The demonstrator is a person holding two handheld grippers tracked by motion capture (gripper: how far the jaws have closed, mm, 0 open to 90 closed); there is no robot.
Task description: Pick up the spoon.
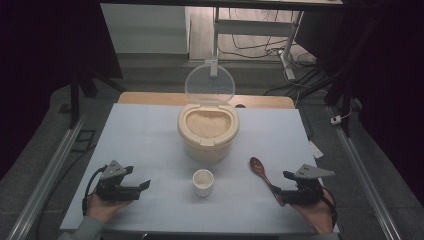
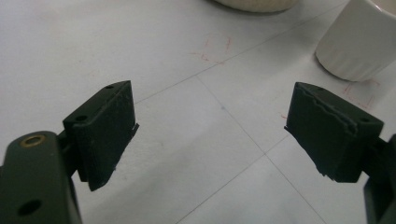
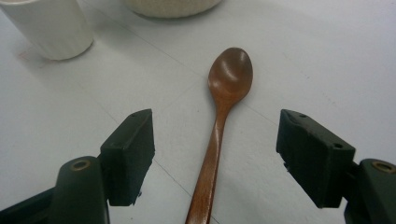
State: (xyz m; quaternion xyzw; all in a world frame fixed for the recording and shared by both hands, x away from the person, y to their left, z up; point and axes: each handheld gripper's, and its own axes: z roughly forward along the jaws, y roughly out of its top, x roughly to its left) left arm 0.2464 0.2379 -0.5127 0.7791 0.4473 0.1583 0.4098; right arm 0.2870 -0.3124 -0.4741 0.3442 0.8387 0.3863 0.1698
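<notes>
Wooden spoon [image 3: 219, 135] lengthwise between spread right gripper [image 3: 215, 154] jaws.
Handle nearest, bowl pointing away; nothing clasped; left gripper [image 2: 210, 135] likewise spread, empty.

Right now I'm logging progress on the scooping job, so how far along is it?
Done: the rice container stands with its lid up, grain showing, and the cup waits in front of it. In hand: the right gripper is open with the wooden spoon lying between its jaws, not yet gripped; the left gripper is open over bare table. Left: gripping the spoon and all scooping.
</notes>
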